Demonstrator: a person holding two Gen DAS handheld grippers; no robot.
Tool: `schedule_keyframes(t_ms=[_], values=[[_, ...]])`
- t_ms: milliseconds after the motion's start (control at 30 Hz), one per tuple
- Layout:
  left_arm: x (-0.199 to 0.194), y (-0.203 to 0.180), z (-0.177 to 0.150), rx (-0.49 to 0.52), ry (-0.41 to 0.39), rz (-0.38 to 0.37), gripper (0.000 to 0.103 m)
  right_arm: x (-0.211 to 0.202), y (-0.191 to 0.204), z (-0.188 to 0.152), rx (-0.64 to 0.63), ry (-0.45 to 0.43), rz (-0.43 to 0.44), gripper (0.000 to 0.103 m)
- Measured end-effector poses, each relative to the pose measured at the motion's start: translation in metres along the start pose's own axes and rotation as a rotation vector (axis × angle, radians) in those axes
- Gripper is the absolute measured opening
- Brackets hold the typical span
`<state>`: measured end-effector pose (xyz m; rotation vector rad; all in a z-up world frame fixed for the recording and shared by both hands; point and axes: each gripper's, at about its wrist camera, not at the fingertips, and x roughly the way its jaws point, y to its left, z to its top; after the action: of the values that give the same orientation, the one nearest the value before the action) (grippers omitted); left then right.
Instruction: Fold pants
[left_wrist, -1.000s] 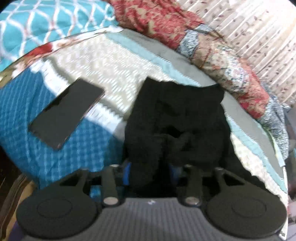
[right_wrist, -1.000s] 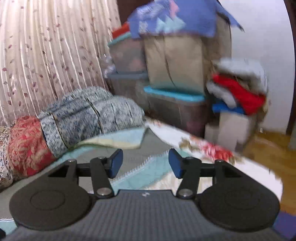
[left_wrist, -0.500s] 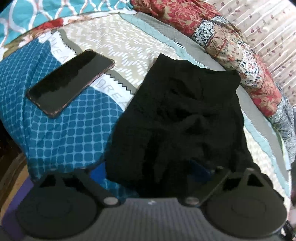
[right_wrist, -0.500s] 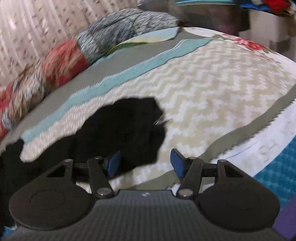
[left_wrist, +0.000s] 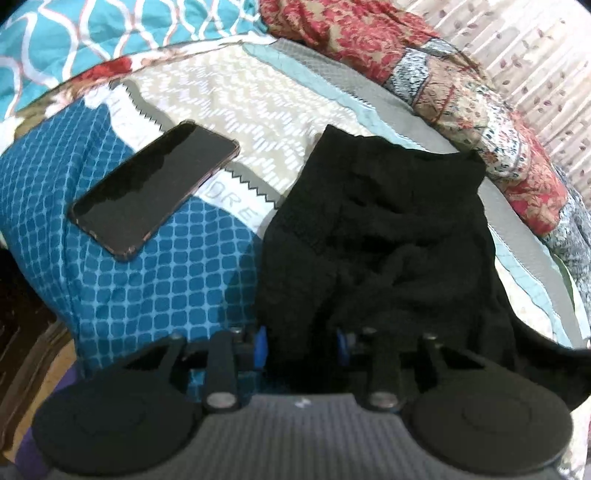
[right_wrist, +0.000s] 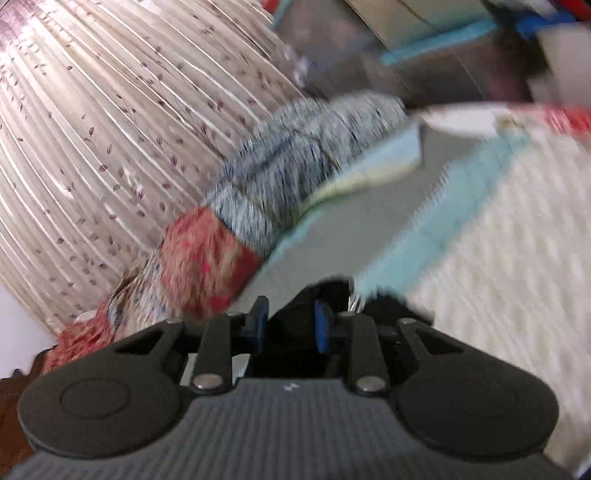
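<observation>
Closest to the lens, the left gripper (left_wrist: 301, 347) has black cloth bunched between its blue pads, so it reads as pinching the near edge of the pants (left_wrist: 384, 236), which lie rumpled on the bedspread (left_wrist: 177, 277) and stretch away toward the bolster. The right gripper (right_wrist: 290, 326) shows dark fabric filling its narrow gap too; its view is smeared, but it appears to be clamped on another part of the same pants (right_wrist: 325, 291). Judging by this, the step in hand is taking hold of both ends before a fold; the next move calls for lifting the two grips together and carrying one end over the other without dragging cloth onto the phone (left_wrist: 155, 192), which lies just beside the garment. Partial white letters on the bedspread read roughly "DRE". Beyond lie the patterned bolster (left_wrist: 461, 92) and pleated curtain (right_wrist: 110, 129).
</observation>
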<state>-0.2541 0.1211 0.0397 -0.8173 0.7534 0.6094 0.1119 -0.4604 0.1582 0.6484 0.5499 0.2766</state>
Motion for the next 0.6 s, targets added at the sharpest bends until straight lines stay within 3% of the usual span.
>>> schedule_keyframes(t_ms=[33,133,200,367,467,500,533,567,600], values=[[0.000,0.001,0.000,-0.010,0.000,-0.004,0.032,0.014,0.004,0.004,-0.036,0.005,-0.041,0.066],[-0.001,0.004,-0.002,-0.011,0.002,-0.011,0.040,0.038,0.001,-0.002,-0.123,0.048,-0.181,0.066],[0.001,0.008,-0.002,-0.017,0.015,-0.005,0.045,0.039,-0.018,-0.016,-0.142,0.070,-0.194,0.066],[0.008,0.007,0.001,-0.057,0.035,-0.003,0.051,0.054,-0.077,-0.055,0.026,0.167,-0.277,0.067],[0.009,0.000,0.000,-0.051,0.026,0.011,0.045,0.065,-0.081,-0.063,0.057,0.164,-0.216,0.070],[0.009,-0.003,-0.001,-0.034,0.024,0.017,0.038,0.071,-0.076,-0.062,0.044,0.166,-0.217,0.065],[0.010,-0.005,-0.001,-0.015,0.025,0.024,0.036,0.079,-0.068,-0.062,0.015,0.185,-0.226,0.035],[0.010,-0.008,-0.002,-0.005,0.023,0.031,0.033,0.087,-0.061,-0.062,-0.025,0.224,-0.236,0.013],[0.008,-0.010,-0.002,0.000,0.021,0.032,0.031,0.096,-0.052,-0.062,-0.057,0.271,-0.257,0.009]])
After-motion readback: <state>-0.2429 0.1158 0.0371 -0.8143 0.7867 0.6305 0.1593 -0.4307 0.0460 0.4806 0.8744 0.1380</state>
